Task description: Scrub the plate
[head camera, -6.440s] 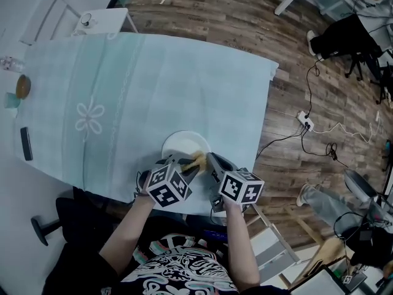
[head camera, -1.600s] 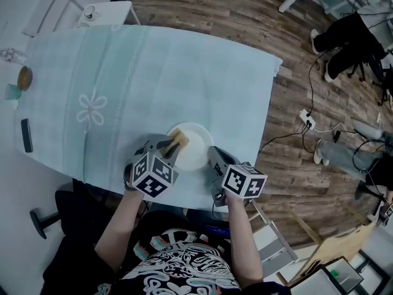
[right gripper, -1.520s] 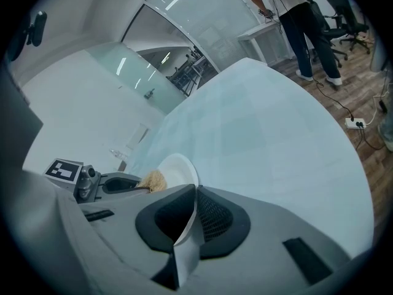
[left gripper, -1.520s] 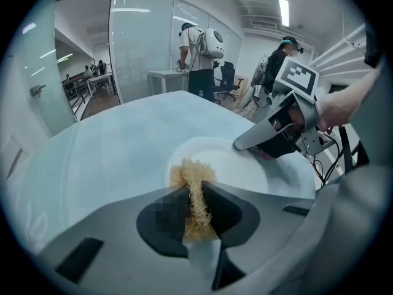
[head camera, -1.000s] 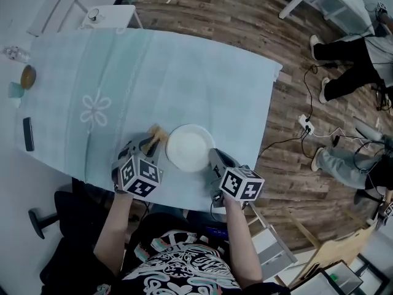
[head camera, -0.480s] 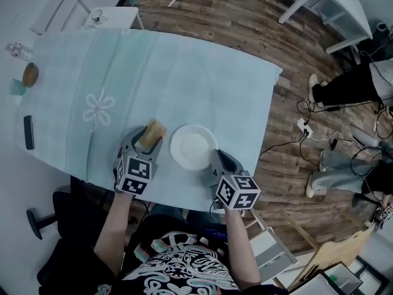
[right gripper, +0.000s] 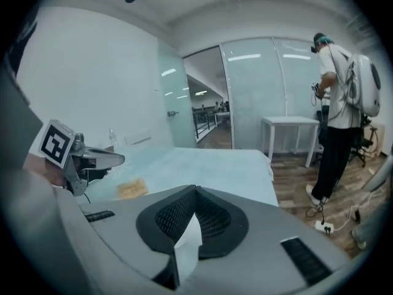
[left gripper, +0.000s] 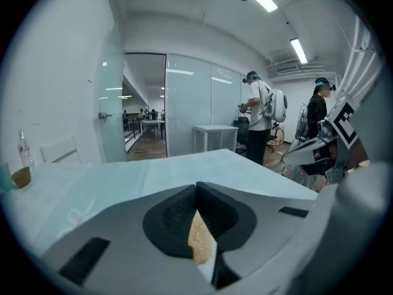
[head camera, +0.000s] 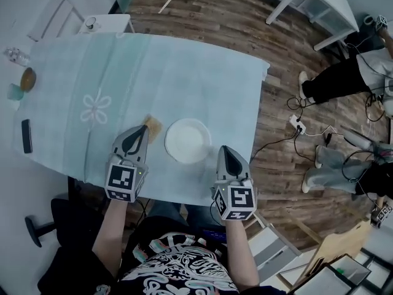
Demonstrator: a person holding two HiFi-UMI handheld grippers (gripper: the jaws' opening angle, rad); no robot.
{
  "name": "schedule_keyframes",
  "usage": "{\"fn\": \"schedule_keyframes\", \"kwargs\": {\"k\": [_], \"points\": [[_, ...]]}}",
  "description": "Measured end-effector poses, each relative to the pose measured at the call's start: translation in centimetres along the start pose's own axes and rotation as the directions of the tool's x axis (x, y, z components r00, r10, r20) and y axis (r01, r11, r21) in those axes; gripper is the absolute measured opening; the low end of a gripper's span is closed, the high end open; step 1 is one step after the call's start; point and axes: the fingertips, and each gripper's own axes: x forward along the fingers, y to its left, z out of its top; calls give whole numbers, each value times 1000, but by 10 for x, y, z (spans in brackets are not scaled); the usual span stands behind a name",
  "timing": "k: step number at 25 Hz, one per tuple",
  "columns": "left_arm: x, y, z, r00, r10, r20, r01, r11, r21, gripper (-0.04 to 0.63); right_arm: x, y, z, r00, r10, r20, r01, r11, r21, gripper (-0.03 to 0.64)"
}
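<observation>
The white plate (head camera: 187,140) lies flat on the pale green tablecloth (head camera: 184,72), near the table's front edge. Just left of it the tan sponge (head camera: 153,125) rests on the cloth, also seen in the right gripper view (right gripper: 131,190). My left gripper (head camera: 143,131) hovers over the sponge's near side. Its jaws have just been closing and now meet with nothing between them (left gripper: 196,186). My right gripper (head camera: 222,149) is held above the plate's near right side. Its jaws have also just been closing and stand shut and empty (right gripper: 195,189).
A dark phone (head camera: 26,136), a glass of brown drink (head camera: 27,78) and a bottle (head camera: 13,55) sit at the table's far left. A small white side table (head camera: 107,23) stands behind. People and cables (head camera: 295,125) are on the wooden floor to the right.
The left gripper carried the sponge off the plate to the left and let it go on the cloth. Both grippers then drew back toward me, lifted, and closed.
</observation>
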Motion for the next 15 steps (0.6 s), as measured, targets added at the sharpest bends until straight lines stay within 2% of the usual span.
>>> {"fn": "schedule_keyframes", "kwargs": {"k": [5, 8, 12, 15], "points": [[-27, -13, 25, 994, 18, 109, -18, 1000, -4, 18, -27, 20, 22, 996, 5, 87, 1, 997, -76, -7], [-42, -41, 37, 990, 9, 144, -5, 1000, -28, 18, -54, 18, 39, 990, 18, 142, -3, 995, -104, -7], [-68, -70, 56, 978, -8, 210, 32, 993, -112, 15, -96, 20, 71, 966, 33, 258, 7, 988, -153, -8], [-82, -86, 78, 966, -8, 258, 36, 994, -103, 17, -120, 20, 90, 946, 47, 322, 10, 985, -172, -6]]}}
